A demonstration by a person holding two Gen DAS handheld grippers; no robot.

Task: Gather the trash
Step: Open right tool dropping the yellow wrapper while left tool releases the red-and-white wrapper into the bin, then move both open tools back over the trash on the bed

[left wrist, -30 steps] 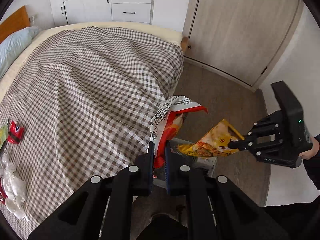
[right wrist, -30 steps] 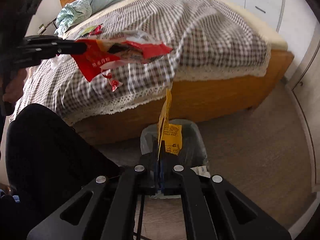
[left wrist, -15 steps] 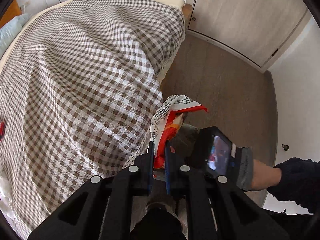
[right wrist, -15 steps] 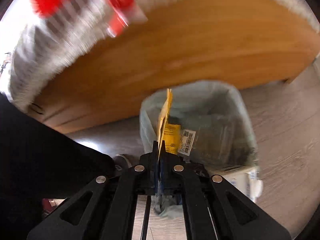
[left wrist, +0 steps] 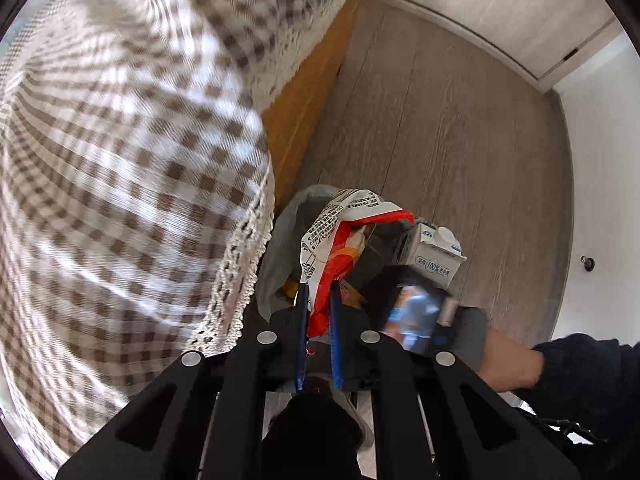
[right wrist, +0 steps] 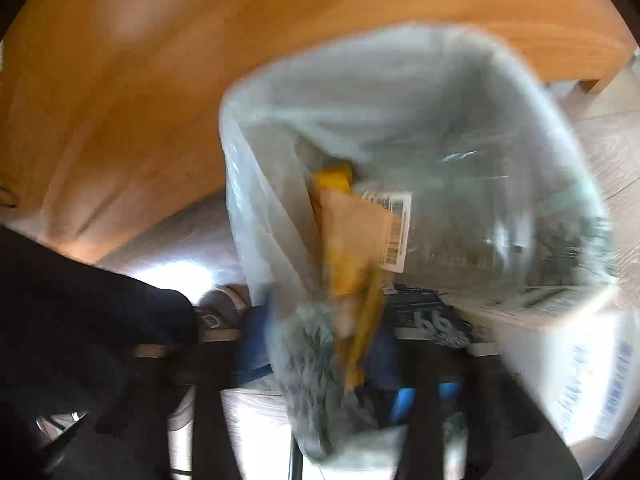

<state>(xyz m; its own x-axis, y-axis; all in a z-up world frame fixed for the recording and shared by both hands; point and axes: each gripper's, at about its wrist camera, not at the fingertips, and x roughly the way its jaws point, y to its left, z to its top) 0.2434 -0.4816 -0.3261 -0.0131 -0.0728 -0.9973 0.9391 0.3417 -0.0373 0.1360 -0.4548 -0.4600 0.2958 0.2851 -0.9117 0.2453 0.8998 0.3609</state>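
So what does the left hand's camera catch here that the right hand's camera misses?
Only the left wrist view shows the checked bedspread, the red and white snack bag pinched in the left gripper, and the person's hand on the other tool.

Only the right wrist view looks into the bin, where a yellow wrapper sits between the right gripper's jaws, which have just been opening.

Both show the lined trash bin, the white carton and the wooden bed frame.

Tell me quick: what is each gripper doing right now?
Left gripper: shut on the red and white snack wrapper, above the lined bin.
Right gripper: jaws have just been opening, yellow wrapper between them.
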